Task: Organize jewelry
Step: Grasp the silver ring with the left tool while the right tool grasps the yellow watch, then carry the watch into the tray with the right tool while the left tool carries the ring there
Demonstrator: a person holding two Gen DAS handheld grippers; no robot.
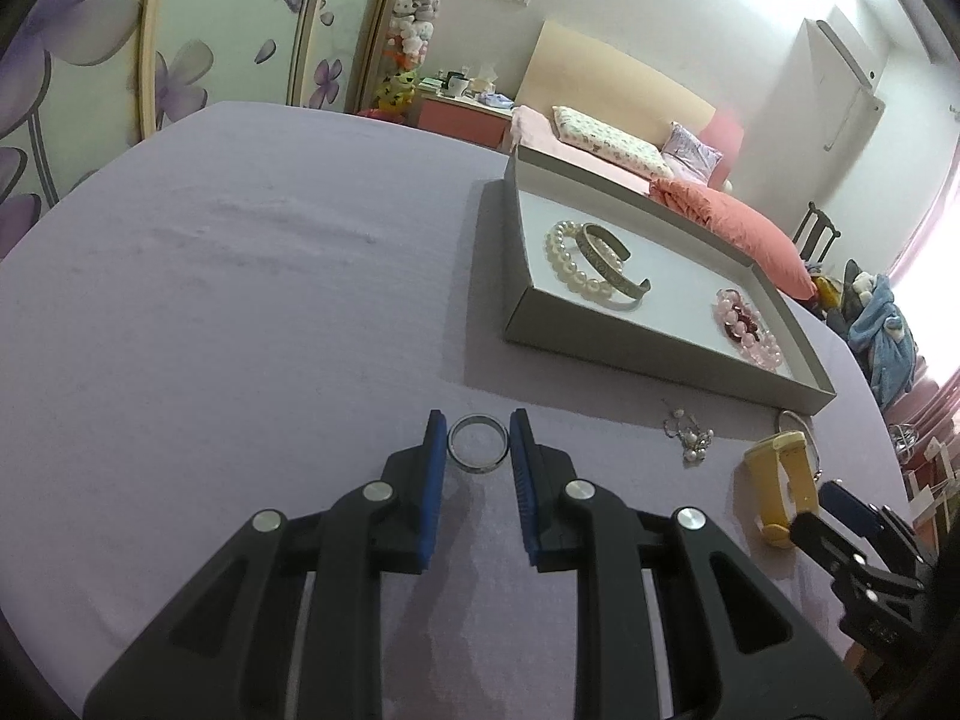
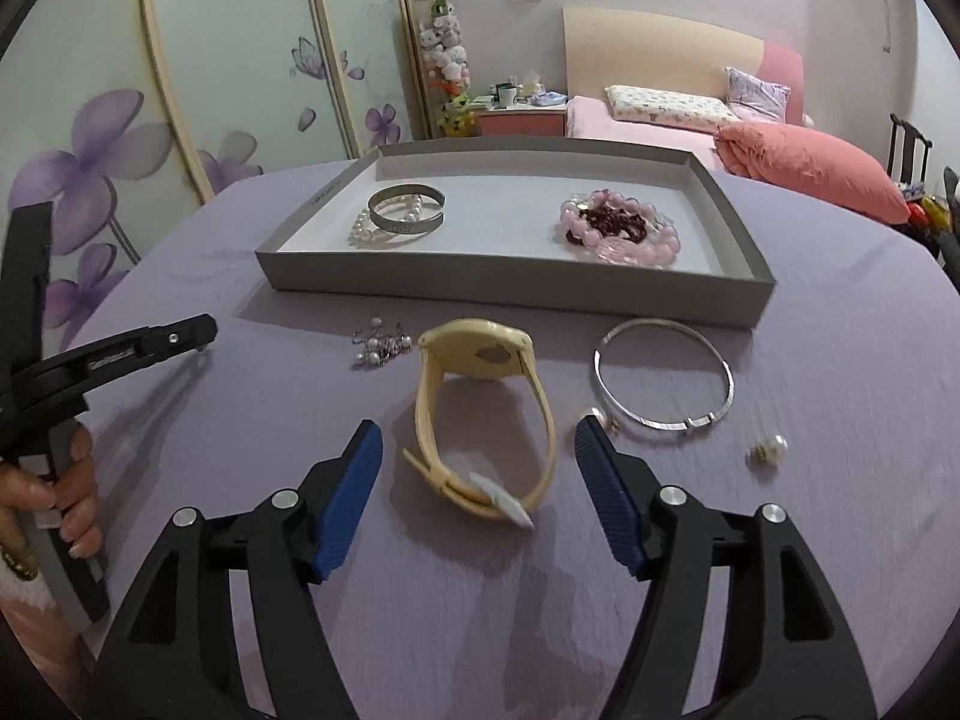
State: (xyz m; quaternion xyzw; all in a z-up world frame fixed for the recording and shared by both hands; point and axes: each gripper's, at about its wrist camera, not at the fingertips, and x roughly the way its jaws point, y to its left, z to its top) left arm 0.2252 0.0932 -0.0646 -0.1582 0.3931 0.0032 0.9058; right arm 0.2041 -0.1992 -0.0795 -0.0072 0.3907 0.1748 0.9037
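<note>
Watch [image 2: 486, 414] beside bangle [image 2: 666, 378], earrings [image 2: 381, 343]

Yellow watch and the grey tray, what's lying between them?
Nothing: in the right wrist view, only bare purple cloth separates the yellow watch from the tray.

In the left wrist view, the yellow plastic watch [image 1: 780, 480] at the lower right is partly hidden behind the black right gripper [image 1: 840, 516], which the frame's right edge cuts off. A thin silver bangle [image 1: 795, 420] peeks out behind the watch; most of it is hidden. The little pile of pearl and silver bits [image 1: 687, 435] is too small to tell apart.

In the right wrist view, a small pearl earring [image 2: 600, 417] hides partly behind the right blue finger pad [image 2: 606, 480]. At the left edge, a hand [image 2: 60, 492] is cut off. Another tiny pearl piece [image 2: 767, 450] at the right is blurry.
</note>
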